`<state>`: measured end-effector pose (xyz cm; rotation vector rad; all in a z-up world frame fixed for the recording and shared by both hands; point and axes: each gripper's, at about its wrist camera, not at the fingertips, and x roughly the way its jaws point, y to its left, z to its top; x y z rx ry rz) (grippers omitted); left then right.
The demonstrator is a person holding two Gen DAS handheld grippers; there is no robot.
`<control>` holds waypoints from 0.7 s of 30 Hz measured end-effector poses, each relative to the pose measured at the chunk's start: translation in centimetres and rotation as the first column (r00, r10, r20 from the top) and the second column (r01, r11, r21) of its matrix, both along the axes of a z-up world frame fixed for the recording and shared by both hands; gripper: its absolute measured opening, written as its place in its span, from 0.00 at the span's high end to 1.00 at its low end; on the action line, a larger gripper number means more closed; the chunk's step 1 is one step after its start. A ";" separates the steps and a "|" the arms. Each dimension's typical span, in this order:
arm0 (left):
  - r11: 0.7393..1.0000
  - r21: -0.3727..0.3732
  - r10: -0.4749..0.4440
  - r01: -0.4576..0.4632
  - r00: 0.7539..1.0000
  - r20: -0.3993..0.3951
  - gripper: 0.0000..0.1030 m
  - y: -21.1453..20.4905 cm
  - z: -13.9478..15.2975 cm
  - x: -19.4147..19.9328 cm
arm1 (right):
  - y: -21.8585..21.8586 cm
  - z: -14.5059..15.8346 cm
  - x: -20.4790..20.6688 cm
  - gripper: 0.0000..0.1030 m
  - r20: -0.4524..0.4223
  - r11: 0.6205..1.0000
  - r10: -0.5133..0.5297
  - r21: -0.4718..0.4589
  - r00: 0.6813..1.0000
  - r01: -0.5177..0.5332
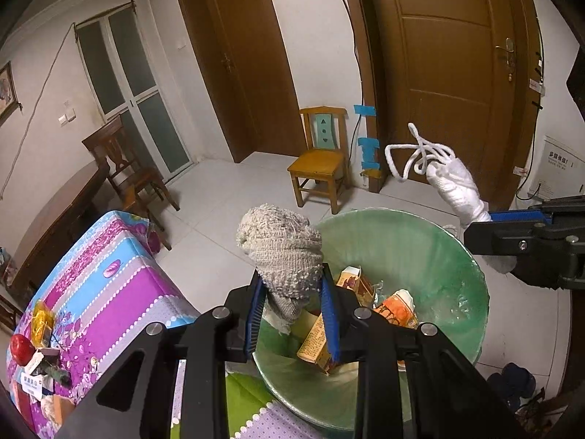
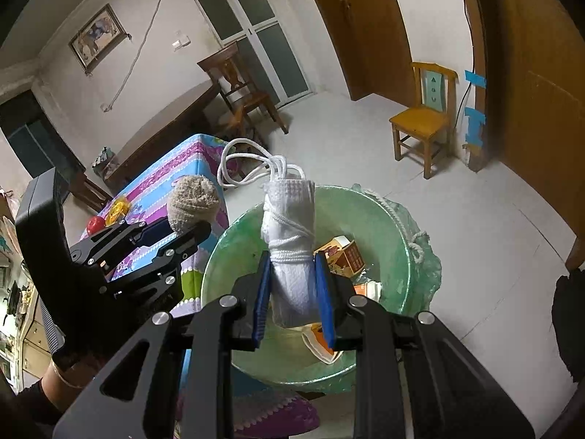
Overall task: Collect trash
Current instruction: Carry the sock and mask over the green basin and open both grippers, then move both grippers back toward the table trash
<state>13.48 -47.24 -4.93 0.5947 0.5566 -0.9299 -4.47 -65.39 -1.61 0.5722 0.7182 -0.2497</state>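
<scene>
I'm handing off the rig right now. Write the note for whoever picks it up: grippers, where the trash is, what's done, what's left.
Left gripper: shut on the beige knitted cloth, held above the near rim of the green-lined bin.
Right gripper: shut on the white cloth roll tied with white cord, held over the bin opening.
Done: cartons already lie in the bin.
Left: release both cloths into the bin. The patterned table beside it holds a red apple, a yellow item and other small things; check which are trash.

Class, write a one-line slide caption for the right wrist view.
Right tool holds a white rolled cloth over the green-lined bin; left tool holds a beige one.
</scene>
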 end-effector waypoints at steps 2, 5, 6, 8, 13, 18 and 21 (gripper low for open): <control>1.000 0.001 0.001 -0.001 1.000 -0.004 0.71 -0.1 -0.1 0.1 | -0.1 -0.2 0.2 0.78 -0.003 1.000 0.004 0.003 1.000 -0.004; 1.000 0.005 -0.001 0.001 1.000 -0.005 0.71 -0.3 -0.3 0.1 | -0.2 -0.4 0.4 0.78 -0.008 1.000 0.007 0.005 1.000 -0.007; 1.000 0.006 -0.002 0.002 1.000 -0.004 0.71 -0.3 -0.4 0.1 | -0.2 -0.4 0.5 0.78 -0.008 1.000 0.008 0.006 1.000 -0.008; 1.000 0.006 -0.004 0.004 1.000 -0.004 0.71 -0.4 -0.4 0.0 | -0.2 -0.4 0.5 0.78 -0.008 1.000 0.007 0.005 1.000 -0.007; 1.000 0.014 -0.020 0.020 1.000 -0.006 0.61 -0.6 -0.7 0.0 | -0.4 -1.3 1.3 0.57 -0.051 1.000 0.017 -0.018 0.999 -0.018; 1.000 0.022 -0.019 0.018 1.000 0.020 0.44 -0.6 -1.0 0.0 | -1.5 -3.2 1.2 0.53 -0.086 1.000 -0.022 -0.019 0.996 0.021; 1.000 0.021 -0.011 0.011 1.000 0.021 0.44 -0.4 -1.0 0.2 | -1.6 -3.3 0.9 0.54 -0.080 0.999 -0.026 -0.021 0.996 0.024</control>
